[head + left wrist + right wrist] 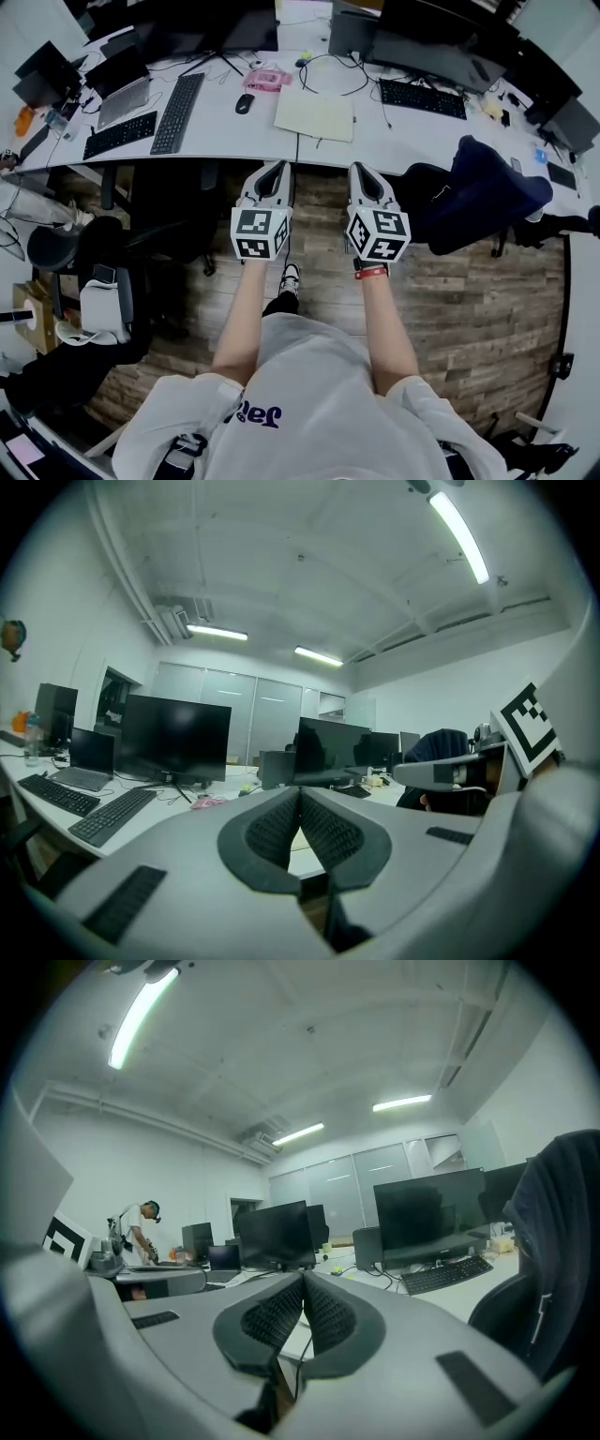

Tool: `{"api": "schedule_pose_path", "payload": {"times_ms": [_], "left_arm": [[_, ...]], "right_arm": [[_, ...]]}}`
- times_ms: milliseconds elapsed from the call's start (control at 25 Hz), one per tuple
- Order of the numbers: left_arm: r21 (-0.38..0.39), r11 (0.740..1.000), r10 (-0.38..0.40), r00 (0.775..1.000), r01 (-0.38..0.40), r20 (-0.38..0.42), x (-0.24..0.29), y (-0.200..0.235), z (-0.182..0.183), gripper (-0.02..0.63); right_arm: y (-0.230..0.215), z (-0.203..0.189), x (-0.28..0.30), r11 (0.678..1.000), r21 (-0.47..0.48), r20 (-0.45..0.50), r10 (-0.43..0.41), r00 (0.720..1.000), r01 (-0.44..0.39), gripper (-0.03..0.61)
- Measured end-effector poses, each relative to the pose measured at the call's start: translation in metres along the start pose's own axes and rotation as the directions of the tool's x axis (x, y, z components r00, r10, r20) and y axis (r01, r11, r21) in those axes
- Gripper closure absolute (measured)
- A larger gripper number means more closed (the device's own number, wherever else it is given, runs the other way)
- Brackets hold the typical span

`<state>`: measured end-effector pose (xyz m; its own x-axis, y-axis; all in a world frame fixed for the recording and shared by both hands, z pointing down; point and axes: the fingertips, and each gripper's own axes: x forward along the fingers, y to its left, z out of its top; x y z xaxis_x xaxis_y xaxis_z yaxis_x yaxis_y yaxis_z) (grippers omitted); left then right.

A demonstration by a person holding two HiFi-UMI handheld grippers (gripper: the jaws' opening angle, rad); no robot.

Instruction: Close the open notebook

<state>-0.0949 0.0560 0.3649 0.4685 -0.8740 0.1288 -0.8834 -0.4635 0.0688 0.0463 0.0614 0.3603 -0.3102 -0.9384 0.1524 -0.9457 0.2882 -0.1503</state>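
The white desk [412, 141] runs across the far side of the head view, with wood-plank floor [469, 300] in front of it. A chair draped with a dark jacket [487, 187] stands at the right, close to the desk edge. Dark monitors [225, 28] line the back of the desk, and a black keyboard [178, 112] lies to the left.

The notebook [314, 117] lies flat near the desk's middle, cream-coloured (open or shut cannot be judged from this height).

The left gripper [277, 169] and right gripper [362, 172] are held side by side over the floor, short of the desk edge and well apart from the notebook. On both, the jaws are pressed together with nothing between them.

A mouse [244, 103] sits left of the notebook.
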Motion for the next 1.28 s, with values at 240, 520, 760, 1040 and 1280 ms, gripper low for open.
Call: {"api": "schedule_pose_path", "payload": {"times_ms": [240, 520, 760, 1040, 1280], "left_arm": [[-0.008, 1.000, 0.003, 1.000, -0.003, -0.025, 0.034, 0.040, -0.003, 0.595], [-0.062, 0.998, -0.001, 0.998, -0.003, -0.064, 0.072, 0.083, -0.015, 0.595], [-0.054, 0.998, -0.030, 0.995, 0.025, -0.096, 0.098, 0.116, -0.026, 0.595], [-0.078, 0.996, -0.049, 0.989, 0.038, -0.143, 0.132, 0.145, -0.050, 0.594], [-0.113, 0.992, -0.068, 0.982, 0.049, -0.173, 0.167, 0.152, -0.077, 0.592]], "right_arm": [[0.002, 0.004, 0.052, 1.000, 0.003, -0.004, -0.020, 1.000, 0.020, 0.565], [-0.001, -0.001, 0.108, 0.998, 0.028, -0.030, -0.063, 0.998, 0.064, 0.565], [0.013, -0.008, 0.154, 0.998, 0.022, -0.045, -0.063, 0.997, 0.064, 0.565], [0.008, -0.033, 0.186, 0.998, 0.030, -0.104, -0.059, 0.993, 0.062, 0.565], [-0.008, -0.045, 0.217, 0.999, 0.036, -0.128, -0.036, 0.991, 0.041, 0.565]]}}
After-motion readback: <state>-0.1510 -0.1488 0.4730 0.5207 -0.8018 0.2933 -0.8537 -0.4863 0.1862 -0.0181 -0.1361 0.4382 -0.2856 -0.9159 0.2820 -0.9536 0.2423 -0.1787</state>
